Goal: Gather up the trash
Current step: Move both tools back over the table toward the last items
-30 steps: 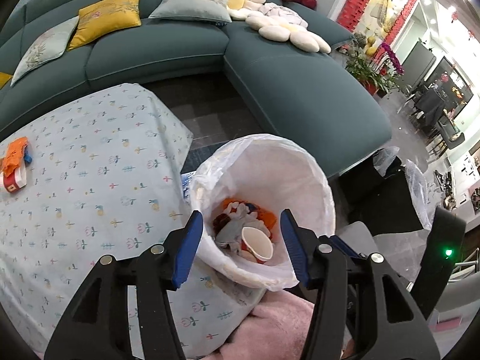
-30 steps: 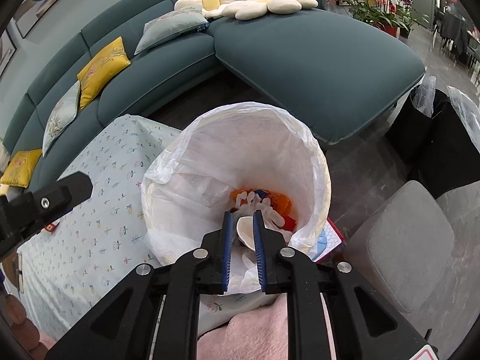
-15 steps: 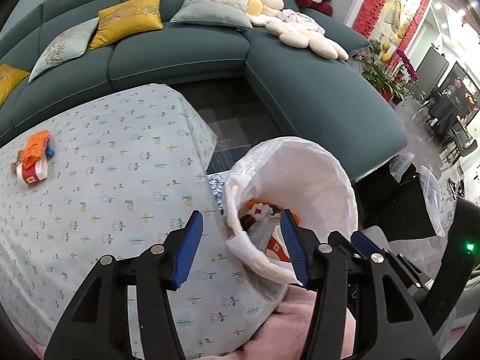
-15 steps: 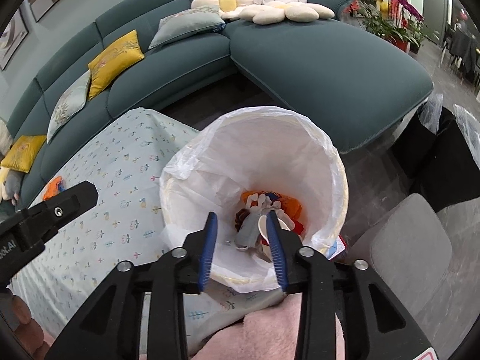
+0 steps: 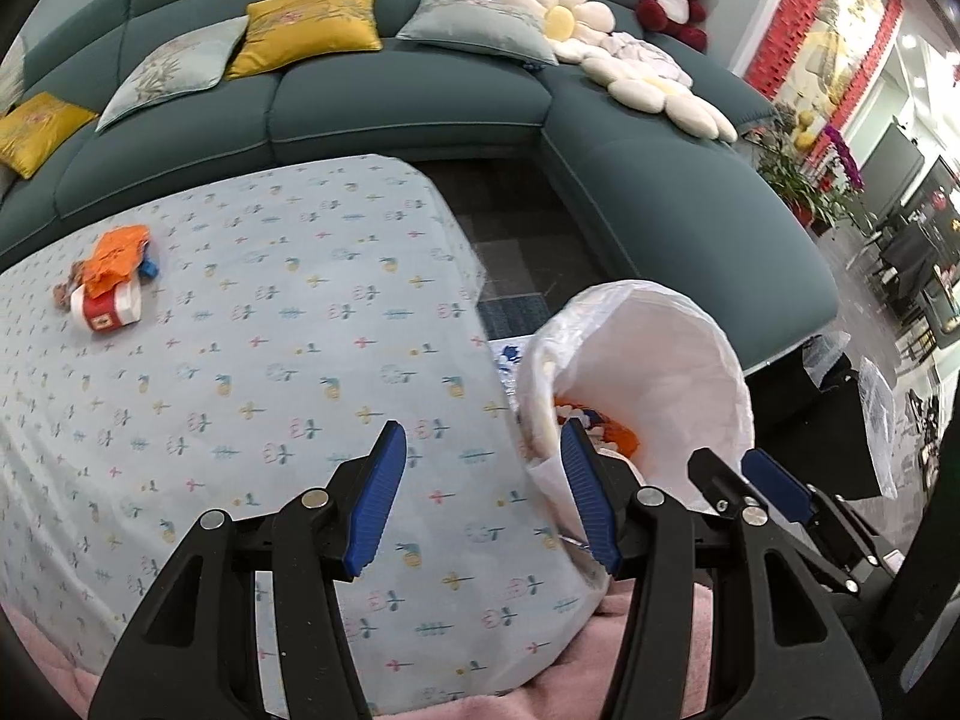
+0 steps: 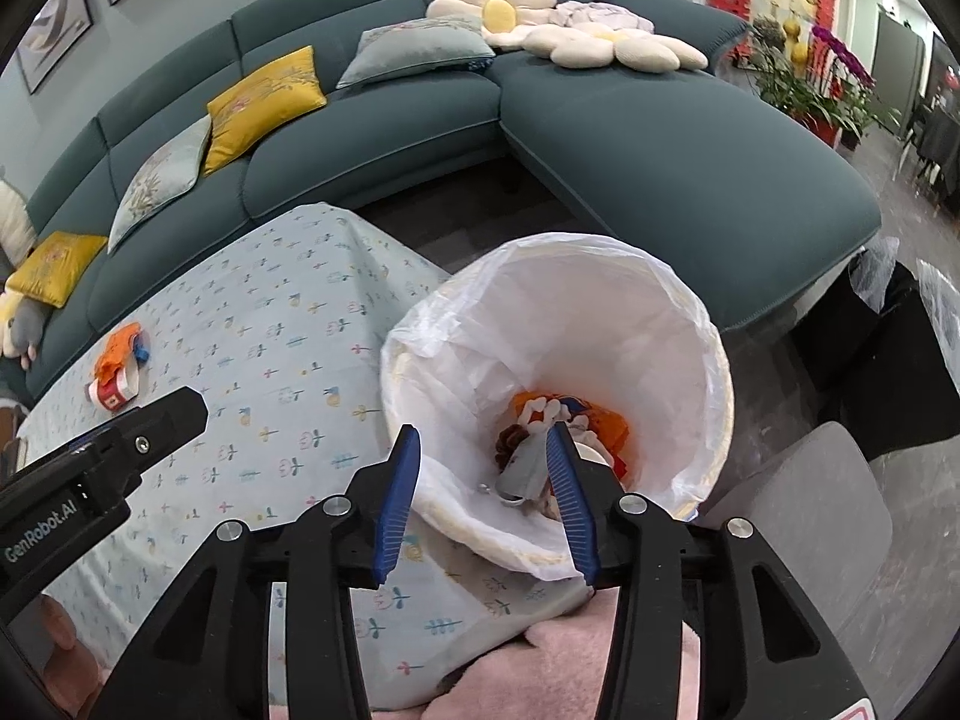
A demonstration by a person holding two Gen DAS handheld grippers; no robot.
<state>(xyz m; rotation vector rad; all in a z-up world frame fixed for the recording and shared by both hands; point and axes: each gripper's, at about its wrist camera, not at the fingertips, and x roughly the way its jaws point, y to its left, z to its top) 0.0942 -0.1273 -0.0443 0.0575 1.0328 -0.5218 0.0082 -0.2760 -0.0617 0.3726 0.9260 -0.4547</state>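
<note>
**Both grippers empty; one heap of trash left across the table**

The right gripper [image 6: 486, 501] has its jaws spread wide with nothing between them, poised above the near rim of the bin [image 6: 714, 360]; the left gripper [image 5: 483, 501] is likewise parted and empty, over the tablecloth [image 5: 270, 360] just beside the bin's rim [image 5: 735, 372]. Inside the white liner lie an orange wrapper [image 6: 606, 420], a grey crumpled piece [image 6: 528, 468] and other scraps, so that load looks delivered.

The remaining trash [image 5: 111, 279], an orange wrapper heaped on a small red-and-white carton, sits at the far left of the table, well apart from both grippers; the left one is the natural choice. Judging from here, it should travel low over the cloth with jaws wide, straddle the carton, not the loose wrapper, and close firmly; pinching cloth is the risk.

Both tools point forward and downward, side by side; the right gripper's fingers [image 5: 774, 486] show at the left camera's right edge.
</note>
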